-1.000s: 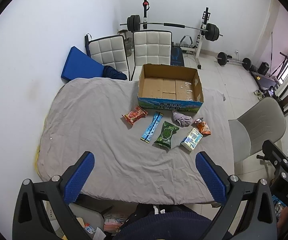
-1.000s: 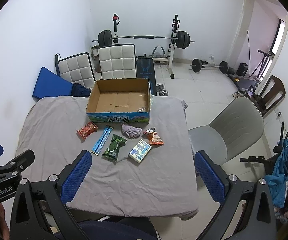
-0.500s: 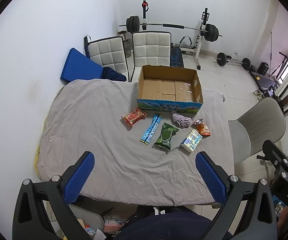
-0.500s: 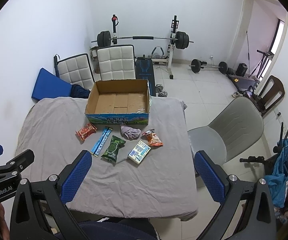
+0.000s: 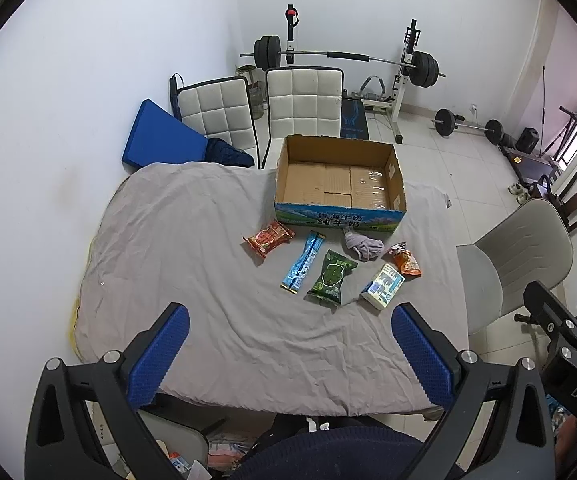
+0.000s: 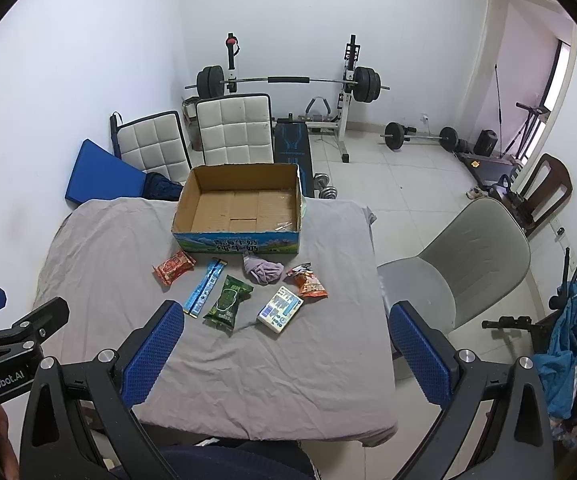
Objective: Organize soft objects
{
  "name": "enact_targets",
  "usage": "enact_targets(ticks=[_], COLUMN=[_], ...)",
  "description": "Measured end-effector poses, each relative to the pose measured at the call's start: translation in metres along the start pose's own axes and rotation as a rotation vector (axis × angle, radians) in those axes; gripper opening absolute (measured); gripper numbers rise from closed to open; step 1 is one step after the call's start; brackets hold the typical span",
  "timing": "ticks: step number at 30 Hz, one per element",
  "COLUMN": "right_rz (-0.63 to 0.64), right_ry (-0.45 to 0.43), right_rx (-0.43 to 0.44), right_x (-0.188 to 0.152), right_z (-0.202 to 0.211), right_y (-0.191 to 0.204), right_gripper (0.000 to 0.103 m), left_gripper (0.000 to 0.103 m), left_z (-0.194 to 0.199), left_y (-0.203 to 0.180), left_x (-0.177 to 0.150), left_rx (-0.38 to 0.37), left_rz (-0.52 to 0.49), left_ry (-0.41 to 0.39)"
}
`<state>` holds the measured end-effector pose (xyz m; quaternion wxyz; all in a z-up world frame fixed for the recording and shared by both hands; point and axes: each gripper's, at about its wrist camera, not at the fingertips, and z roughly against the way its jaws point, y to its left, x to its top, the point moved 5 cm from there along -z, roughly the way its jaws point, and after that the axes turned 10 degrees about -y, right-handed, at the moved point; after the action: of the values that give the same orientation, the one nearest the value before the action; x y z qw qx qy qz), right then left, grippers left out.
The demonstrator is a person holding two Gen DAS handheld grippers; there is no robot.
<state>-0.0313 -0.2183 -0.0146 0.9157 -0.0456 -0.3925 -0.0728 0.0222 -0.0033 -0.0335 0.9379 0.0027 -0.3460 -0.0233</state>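
Holding both tools high, you kept the left gripper (image 5: 290, 338) and right gripper (image 6: 284, 336) spread wide, empty. The green packet (image 6: 227, 300) lay ahead on the grey cloth (image 6: 248, 380), short of the cardboard box (image 6: 237, 240), long axis pointing boxward, nearer your right.

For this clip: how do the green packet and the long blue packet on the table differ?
The green packet is dark green, wide and puffy; the long blue packet is light blue, narrow and flat. The blue one lies left of the green one and reaches closer to the cardboard box. Both lie loose on the grey cloth, untouched by either tongs.
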Motion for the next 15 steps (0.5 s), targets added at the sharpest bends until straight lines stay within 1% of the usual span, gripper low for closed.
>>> enact_targets(ticks=[15], right_rz=[0.001], right_ry=[0.000], right_rx=[0.004], right_x=[-0.0008], right_z=[-0.0014], right_y=[0.0019], right_gripper=[0.103], left_gripper=[0.103], left_z=[0.0019], left_y=[-0.0001], left_x=[0.0018], left_rx=[-0.005], left_rz=[0.007], left_ry=[-0.003])
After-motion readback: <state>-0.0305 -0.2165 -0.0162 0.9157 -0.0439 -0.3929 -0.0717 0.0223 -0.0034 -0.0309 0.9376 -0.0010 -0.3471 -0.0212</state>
